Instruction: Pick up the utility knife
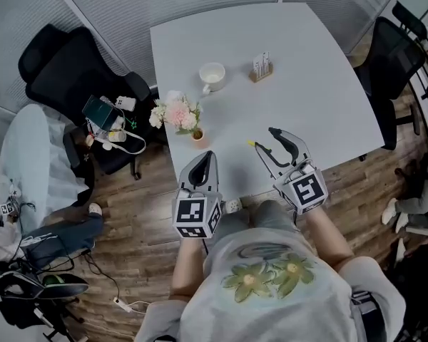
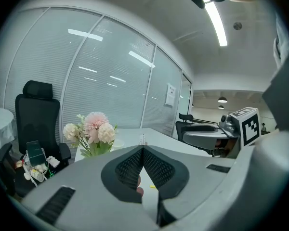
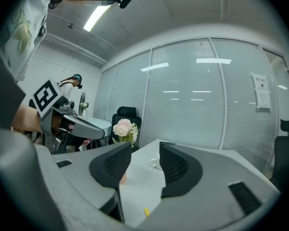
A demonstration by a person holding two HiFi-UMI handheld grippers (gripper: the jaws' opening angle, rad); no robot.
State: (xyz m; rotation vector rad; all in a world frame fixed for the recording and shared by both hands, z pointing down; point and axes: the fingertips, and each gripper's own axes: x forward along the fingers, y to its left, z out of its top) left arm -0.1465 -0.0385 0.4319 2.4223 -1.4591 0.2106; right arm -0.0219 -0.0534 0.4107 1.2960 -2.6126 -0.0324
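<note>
White table [image 1: 307,98] over wood floor [image 1: 139,212]; left tool [image 1: 207,157] pressed together, right tool [image 1: 265,139] spread.

A white table [image 1: 328,98] carries four things, well apart from one another — a white cup [image 1: 212,75], a small wooden holder [image 1: 261,68], a pot of pink and white flowers [image 1: 177,114] at its left edge, a small yellow object [image 1: 250,143] nearer the front
</note>
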